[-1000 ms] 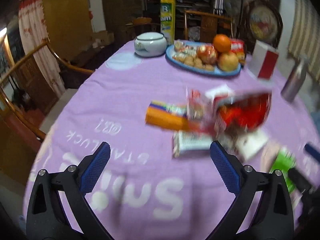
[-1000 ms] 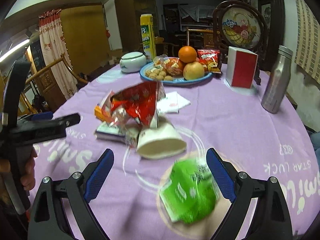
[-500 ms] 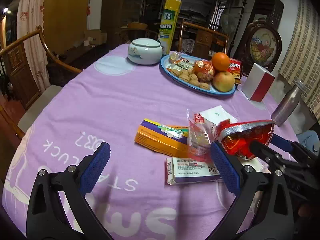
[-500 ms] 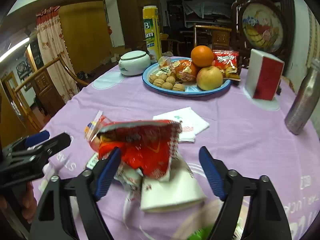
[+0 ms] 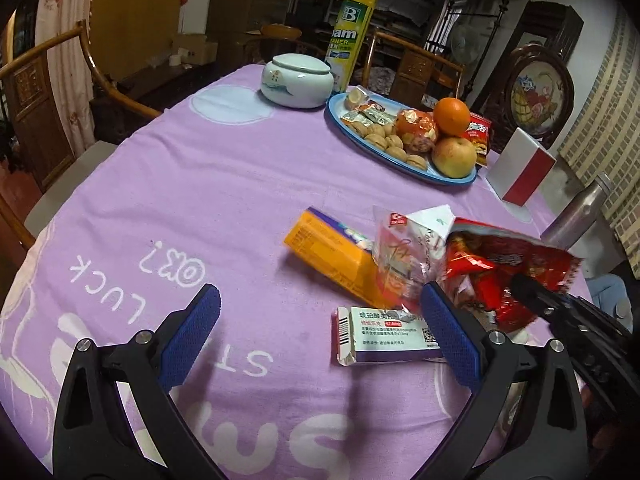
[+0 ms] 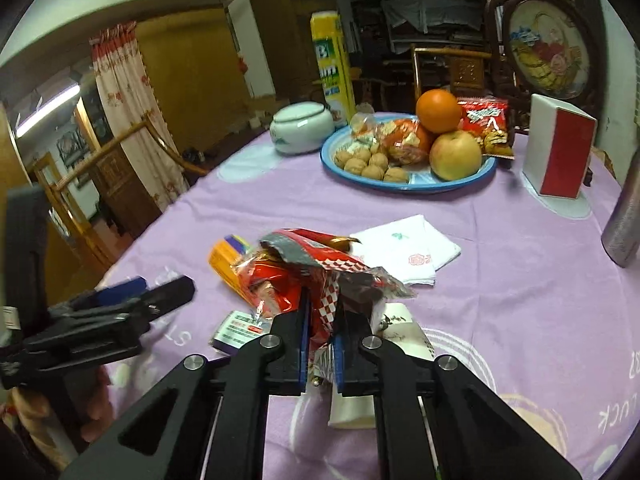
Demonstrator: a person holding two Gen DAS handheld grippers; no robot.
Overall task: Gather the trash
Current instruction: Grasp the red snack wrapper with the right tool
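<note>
- Where the trash lies heaped near the middle of the purple tabletop (image 5: 200,184), the right hand-held gripper (image 6: 320,332) is clamped on a red snack bag (image 6: 296,276); its jaws have just been closing, and crumpled foil is pinched between the blue pads.
- Left wrist view: same red bag (image 5: 504,268) seen with the right hand-held gripper (image 5: 532,296) biting into its lower edge.
- Left hand-held gripper (image 5: 320,320) hangs above the cloth with jaws spread wide, nothing between the pads.
- White medicine box (image 5: 384,334) lies flat, just beside the left gripper's right finger.
- Orange box (image 5: 332,256) lies beyond it, touching a clear wrapper (image 5: 396,252) that leans against the red bag.
- Folded white napkin (image 6: 408,248) lies behind the bag; a paper cup (image 6: 396,328), on its side, sits under the right gripper.
- Far side: blue plate (image 5: 344,128) with fruit and nuts, white lidded jar (image 5: 298,80), yellow spray can (image 5: 352,28), red-and-white box (image 5: 524,168), steel bottle (image 5: 576,216).
</note>
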